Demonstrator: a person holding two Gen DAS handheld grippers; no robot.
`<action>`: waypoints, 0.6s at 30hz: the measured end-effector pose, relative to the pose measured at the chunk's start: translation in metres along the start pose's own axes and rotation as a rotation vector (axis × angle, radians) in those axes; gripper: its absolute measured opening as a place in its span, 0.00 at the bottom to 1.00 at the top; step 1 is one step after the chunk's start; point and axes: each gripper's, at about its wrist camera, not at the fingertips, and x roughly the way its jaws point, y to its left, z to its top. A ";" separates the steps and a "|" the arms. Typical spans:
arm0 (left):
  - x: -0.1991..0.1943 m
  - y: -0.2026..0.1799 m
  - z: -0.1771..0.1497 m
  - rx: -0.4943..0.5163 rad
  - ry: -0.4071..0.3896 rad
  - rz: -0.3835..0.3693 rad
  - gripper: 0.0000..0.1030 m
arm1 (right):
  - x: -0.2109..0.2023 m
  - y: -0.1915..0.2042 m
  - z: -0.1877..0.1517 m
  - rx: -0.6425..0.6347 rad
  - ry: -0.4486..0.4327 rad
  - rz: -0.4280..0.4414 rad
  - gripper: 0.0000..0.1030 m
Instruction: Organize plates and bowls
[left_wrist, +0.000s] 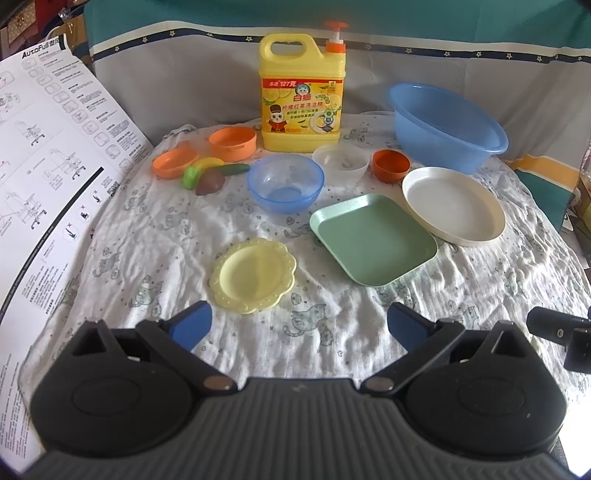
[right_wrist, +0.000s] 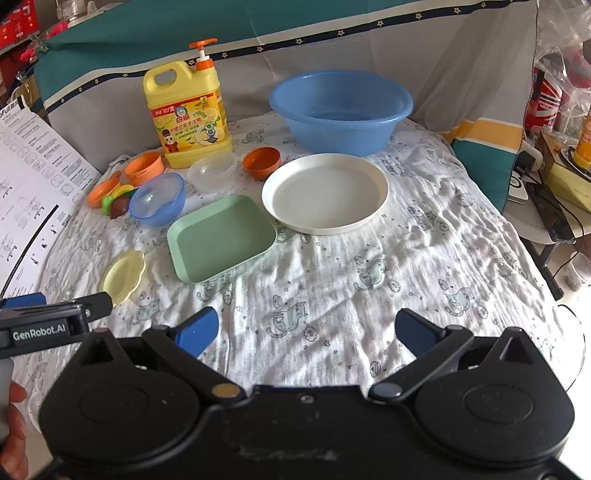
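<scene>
On the cloth-covered table lie a yellow scalloped plate (left_wrist: 253, 275) (right_wrist: 123, 277), a green square plate (left_wrist: 373, 239) (right_wrist: 221, 237), a white round plate (left_wrist: 453, 204) (right_wrist: 325, 193), a small blue bowl (left_wrist: 285, 182) (right_wrist: 158, 199), a clear bowl (left_wrist: 340, 161) (right_wrist: 212, 171) and a dark orange bowl (left_wrist: 391, 164) (right_wrist: 261, 162). My left gripper (left_wrist: 300, 325) is open and empty, just short of the yellow plate. My right gripper (right_wrist: 306, 328) is open and empty over bare cloth, nearer than the green plate.
A large blue basin (left_wrist: 445, 127) (right_wrist: 340, 110) and a yellow detergent jug (left_wrist: 302, 92) (right_wrist: 189, 110) stand at the back. Orange cups (left_wrist: 232, 143) and toy food (left_wrist: 211, 175) lie at the back left. A printed paper sheet (left_wrist: 48, 177) covers the left edge.
</scene>
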 end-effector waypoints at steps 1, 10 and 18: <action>0.000 0.000 0.000 -0.001 0.000 0.000 1.00 | 0.000 0.000 0.000 0.001 0.000 -0.001 1.00; 0.002 0.002 -0.004 0.000 0.000 0.004 1.00 | 0.002 0.001 -0.001 0.003 0.006 -0.005 1.00; 0.003 0.003 -0.006 0.001 0.003 0.009 1.00 | 0.003 0.001 -0.002 0.004 0.009 -0.006 1.00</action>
